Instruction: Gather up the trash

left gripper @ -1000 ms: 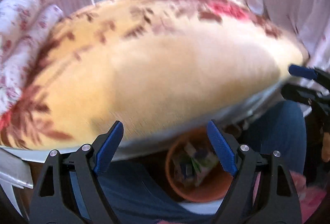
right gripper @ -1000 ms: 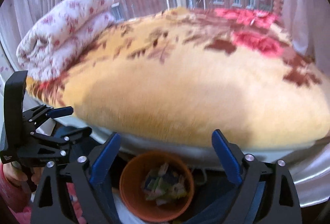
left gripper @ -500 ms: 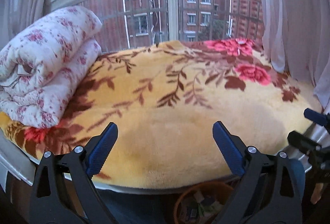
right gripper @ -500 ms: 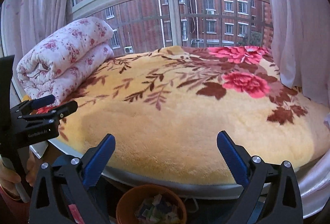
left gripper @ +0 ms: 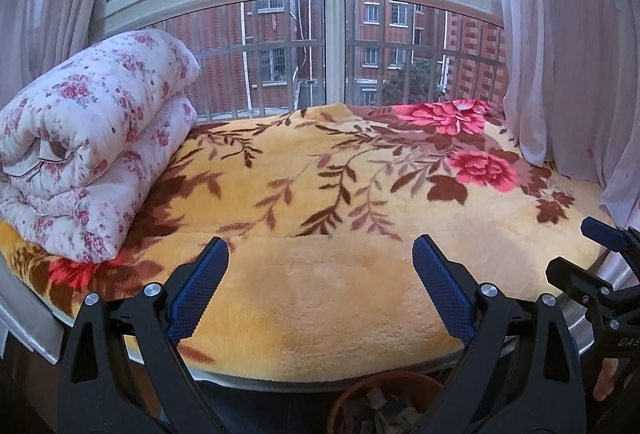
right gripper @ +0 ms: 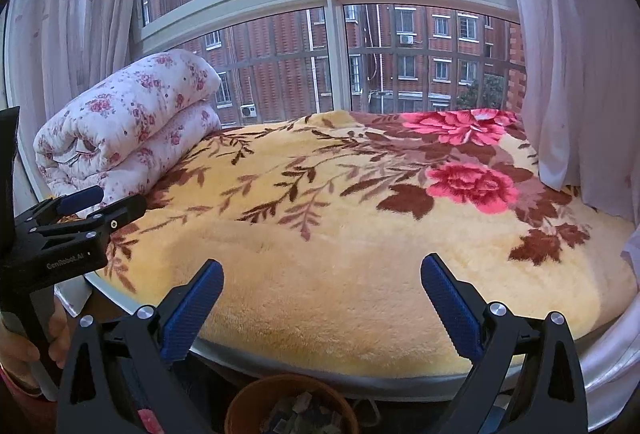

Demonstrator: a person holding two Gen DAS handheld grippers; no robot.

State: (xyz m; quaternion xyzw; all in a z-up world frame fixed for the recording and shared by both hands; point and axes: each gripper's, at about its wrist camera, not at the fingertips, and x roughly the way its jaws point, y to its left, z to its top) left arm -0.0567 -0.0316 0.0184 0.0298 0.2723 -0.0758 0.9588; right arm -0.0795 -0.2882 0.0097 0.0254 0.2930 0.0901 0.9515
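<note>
While both our left gripper [left gripper: 320, 274] and right gripper [right gripper: 322, 298] gape empty over the yellow blanket [left gripper: 340, 294], the orange bin [right gripper: 290, 408] (scraps inside) sits near us below.

Blanket [left gripper: 320, 294] lies bare ahead; rolled quilt [left gripper: 92, 146] blocks its left end.

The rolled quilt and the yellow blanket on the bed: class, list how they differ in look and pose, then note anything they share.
The rolled quilt is white with small pink flowers; the yellow blanket carries large red roses and brown leaves. The quilt is folded into a thick roll at the bed's left end; the blanket lies spread flat. The quilt rests on top of the blanket. Both are floral bedding.
</note>
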